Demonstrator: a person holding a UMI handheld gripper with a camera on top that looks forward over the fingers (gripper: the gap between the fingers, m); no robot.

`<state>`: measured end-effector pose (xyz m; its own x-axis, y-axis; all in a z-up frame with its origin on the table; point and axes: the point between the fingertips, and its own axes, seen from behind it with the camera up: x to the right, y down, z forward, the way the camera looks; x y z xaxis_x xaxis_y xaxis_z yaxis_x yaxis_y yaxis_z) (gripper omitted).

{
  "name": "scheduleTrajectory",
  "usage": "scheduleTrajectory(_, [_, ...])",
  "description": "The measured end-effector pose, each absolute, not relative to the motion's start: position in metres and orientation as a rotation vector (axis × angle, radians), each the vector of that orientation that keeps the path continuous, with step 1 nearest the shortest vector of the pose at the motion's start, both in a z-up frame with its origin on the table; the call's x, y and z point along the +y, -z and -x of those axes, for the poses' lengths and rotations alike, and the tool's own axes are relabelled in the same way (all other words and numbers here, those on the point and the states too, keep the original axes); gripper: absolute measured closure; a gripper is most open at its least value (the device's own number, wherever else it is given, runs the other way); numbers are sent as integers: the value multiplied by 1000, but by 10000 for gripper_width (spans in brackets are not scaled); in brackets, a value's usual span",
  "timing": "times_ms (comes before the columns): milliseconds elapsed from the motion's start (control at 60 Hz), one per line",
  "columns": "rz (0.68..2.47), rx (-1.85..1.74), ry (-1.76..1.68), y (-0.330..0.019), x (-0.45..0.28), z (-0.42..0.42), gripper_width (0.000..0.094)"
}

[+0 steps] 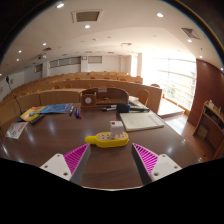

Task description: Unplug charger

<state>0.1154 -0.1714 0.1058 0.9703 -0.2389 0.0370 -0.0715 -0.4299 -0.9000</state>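
Gripper [111, 160] hovers low over a dark wooden table [60, 140], its 2 pink-padded fingers [76, 157] spread wide, holding nothing. Just ahead at 12 o'clock lies a yellow charger [107, 140], untouched. Beyond, at 1 o'clock, rests a grey laptop [141, 121]; at 10 o'clock, a blue book [55, 108]. Farther off stand curved wooden desks [100, 88].

Interior lit from two sources: recessed ceiling lights [60, 5] and daylight from the windows [178, 75], which are overexposed to white. The table [100, 120] carries a pale sheen on its side towards the windows and darkens away from them. Straight lines bow strongly with fisheye distortion. Seating beyond the table appears soft.
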Motion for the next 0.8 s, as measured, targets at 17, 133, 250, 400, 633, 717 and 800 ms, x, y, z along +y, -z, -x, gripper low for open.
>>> scheduleTrajectory(17, [2008, 218, 190, -104, -160, -117, 89])
scheduleTrajectory(133, [1992, 203, 238, -87, -95, -138, 83])
scheduleTrajectory(250, [2001, 197, 261, -63, -46, -159, 86])
scheduleTrajectory(400, [2025, 180, 224, -37, -16, -179, 148])
scheduleTrajectory(633, [2006, 196, 136, -37, 0, -175, 578])
scheduleTrajectory(717, [2004, 206, 169, -38, -3, -175, 652])
scheduleTrajectory(800, [1997, 207, 180, -40, -2, -174, 678])
